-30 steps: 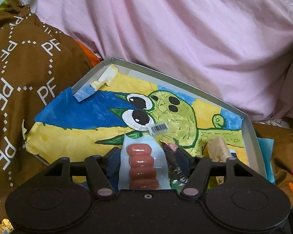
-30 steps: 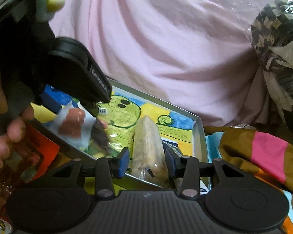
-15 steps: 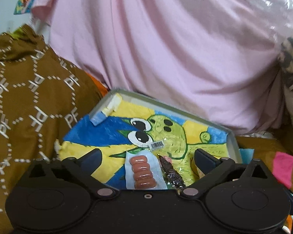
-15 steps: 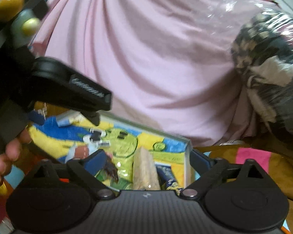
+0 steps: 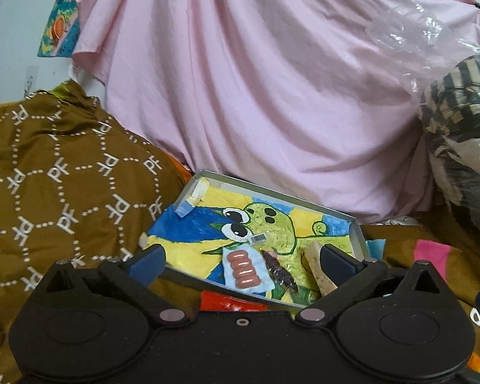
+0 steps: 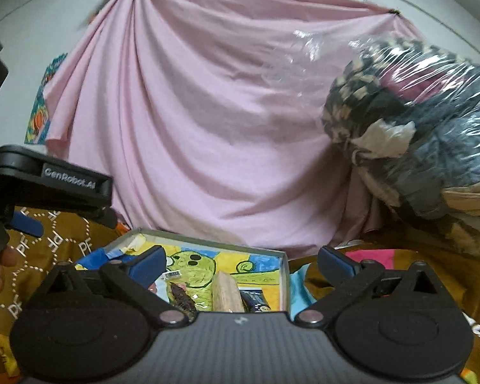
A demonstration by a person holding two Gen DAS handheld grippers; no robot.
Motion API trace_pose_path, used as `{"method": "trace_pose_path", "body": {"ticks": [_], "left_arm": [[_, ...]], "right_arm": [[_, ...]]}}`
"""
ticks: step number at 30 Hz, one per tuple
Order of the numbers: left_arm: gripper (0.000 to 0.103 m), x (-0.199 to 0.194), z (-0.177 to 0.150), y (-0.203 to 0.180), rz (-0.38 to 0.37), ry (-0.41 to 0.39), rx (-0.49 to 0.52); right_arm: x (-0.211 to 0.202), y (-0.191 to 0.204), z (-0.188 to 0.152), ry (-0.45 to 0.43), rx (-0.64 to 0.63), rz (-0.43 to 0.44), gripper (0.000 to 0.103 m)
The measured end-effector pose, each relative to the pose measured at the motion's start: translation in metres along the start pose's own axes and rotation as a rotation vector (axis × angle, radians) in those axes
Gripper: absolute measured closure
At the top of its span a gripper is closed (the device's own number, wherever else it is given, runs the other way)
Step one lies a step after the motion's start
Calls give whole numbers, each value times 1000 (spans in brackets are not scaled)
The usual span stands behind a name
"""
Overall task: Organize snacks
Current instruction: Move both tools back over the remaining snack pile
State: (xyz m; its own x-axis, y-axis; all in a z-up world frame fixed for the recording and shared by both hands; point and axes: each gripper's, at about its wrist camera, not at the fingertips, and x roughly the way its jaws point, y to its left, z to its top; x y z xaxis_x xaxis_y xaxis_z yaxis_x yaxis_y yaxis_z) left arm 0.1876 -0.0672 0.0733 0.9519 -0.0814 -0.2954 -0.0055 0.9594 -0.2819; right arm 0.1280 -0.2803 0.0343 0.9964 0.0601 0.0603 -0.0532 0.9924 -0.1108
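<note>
A shallow grey tray (image 5: 265, 188) lined with a green cartoon drawing lies on the brown cloth. In it lie a sausage snack pack (image 5: 244, 270), a dark wrapped snack (image 5: 280, 275) and a beige bar (image 5: 320, 272). My left gripper (image 5: 241, 256) is open and empty, held back from the tray's near edge. My right gripper (image 6: 240, 260) is open and empty, also back from the tray (image 6: 284, 272). The right wrist view shows the beige bar (image 6: 227, 294), the dark snack (image 6: 182, 296) and a dark blue packet (image 6: 256, 299) in the tray.
A red packet (image 5: 230, 304) lies on the brown patterned cloth (image 5: 64, 192) in front of the tray. A pink sheet (image 5: 272, 96) hangs behind. A plastic-wrapped bundle (image 6: 416, 144) sits at the right. The left gripper's body (image 6: 48, 185) shows at the left of the right wrist view.
Both grippers opened, letting go of the sausage pack and the beige bar in the tray, then pulled back and up from the tray.
</note>
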Motion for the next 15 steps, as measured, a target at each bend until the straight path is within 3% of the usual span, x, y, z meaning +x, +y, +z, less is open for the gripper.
{"method": "trace_pose_path", "body": {"ticks": [7,15], "left_arm": [[1,-44,-30,20,-15,-10,35],[1,-74,-63,35,-13,17,82]], "right_arm": [[-47,-5,1,0,6,-11,0],[-77,-1,-9,106,2,39,0]]}}
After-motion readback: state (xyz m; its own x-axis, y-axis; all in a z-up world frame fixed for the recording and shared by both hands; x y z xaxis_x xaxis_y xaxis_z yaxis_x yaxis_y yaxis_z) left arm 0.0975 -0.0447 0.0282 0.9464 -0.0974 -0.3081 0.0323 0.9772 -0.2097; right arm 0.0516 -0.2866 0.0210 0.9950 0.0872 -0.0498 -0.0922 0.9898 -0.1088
